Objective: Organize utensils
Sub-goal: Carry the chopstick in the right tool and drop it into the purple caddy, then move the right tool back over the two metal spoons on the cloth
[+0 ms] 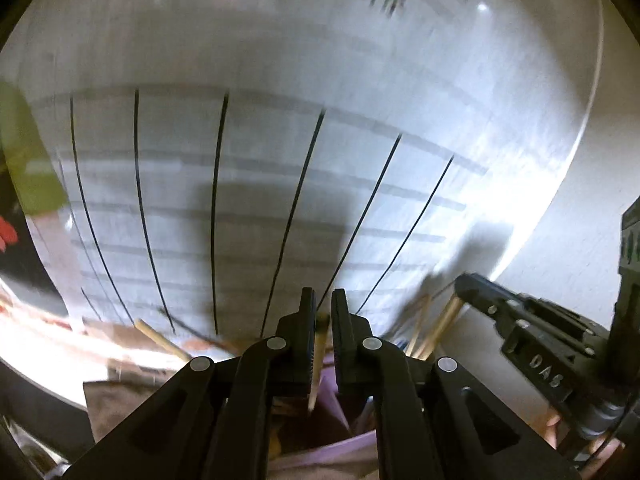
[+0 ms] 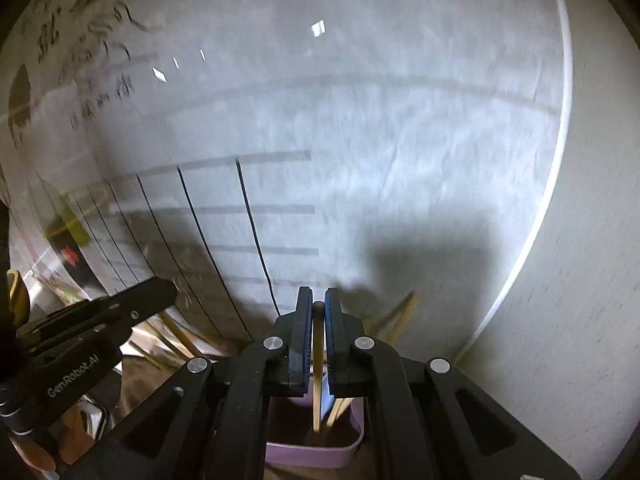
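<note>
Both grippers above lilac container (image 2: 352, 450), in front of ruled whiteboard (image 2: 360, 120). L gripper (image 1: 322, 312): jaws slightly apart, wooden chopstick (image 1: 318, 364) between them, grip unclear. R gripper (image 2: 319, 306): jaws clamped on second chopstick (image 2: 317, 380), lower end inside container.

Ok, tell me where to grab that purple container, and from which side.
Take the purple container by the left part of its near wall, from above, with one finger inside and one outside. Its top is open and its rim is thin, and the chopsticks in it sit right of the middle, so that stretch looks free. The right gripper is shut on a chopstick and must drop it first.
</note>
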`<state>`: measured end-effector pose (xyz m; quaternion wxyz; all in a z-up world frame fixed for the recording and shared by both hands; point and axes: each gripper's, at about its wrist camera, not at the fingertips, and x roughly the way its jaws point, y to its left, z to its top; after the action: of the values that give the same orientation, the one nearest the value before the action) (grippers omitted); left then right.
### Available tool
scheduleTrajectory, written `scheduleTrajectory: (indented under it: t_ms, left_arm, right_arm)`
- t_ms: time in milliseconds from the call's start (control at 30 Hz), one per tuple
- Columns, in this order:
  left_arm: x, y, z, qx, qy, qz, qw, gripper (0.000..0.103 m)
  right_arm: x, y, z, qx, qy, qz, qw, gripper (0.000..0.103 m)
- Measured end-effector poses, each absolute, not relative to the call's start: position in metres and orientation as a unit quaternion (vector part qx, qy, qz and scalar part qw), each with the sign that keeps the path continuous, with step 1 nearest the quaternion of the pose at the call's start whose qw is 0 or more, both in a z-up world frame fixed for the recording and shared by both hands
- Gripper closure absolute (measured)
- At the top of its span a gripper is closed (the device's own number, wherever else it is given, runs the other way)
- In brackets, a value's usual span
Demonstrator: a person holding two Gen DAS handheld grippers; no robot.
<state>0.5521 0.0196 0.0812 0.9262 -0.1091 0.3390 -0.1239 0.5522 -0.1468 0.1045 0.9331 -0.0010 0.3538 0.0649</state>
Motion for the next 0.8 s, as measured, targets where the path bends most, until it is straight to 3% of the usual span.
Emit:
scheduleTrajectory:
  t_ms: [200,267,333,400,800]
  left_arm:
    - [0.537,0.027,0.082,-0.105,0.342,-0.112,0.927,0.082]
    - [0.523,0.028,0.090,-0.090,0.330,-0.102,0.934,0.081]
    - [0.502,0.029,0.098,-0.075,0.317,-0.091,0.941,0.080]
    - [0.484,0.030,0.103,-0.066,0.315,-0.082,0.943,0.077]
    - [0.370,0.041,0.041,-0.069,0.386,-0.043,0.919,0.076]
  right_arm:
    - [0.545,-0.158,0.095,0.024,0.393,0.080,0.916,0.094]
    - [0.531,-0.160,0.103,0.013,0.379,0.082,0.921,0.088]
    - [0.512,-0.158,0.116,0.004,0.364,0.083,0.928,0.069]
    - [0.493,-0.162,0.125,0.000,0.350,0.086,0.933,0.063]
    - [0.393,-0.147,0.103,-0.025,0.374,0.110,0.921,0.063]
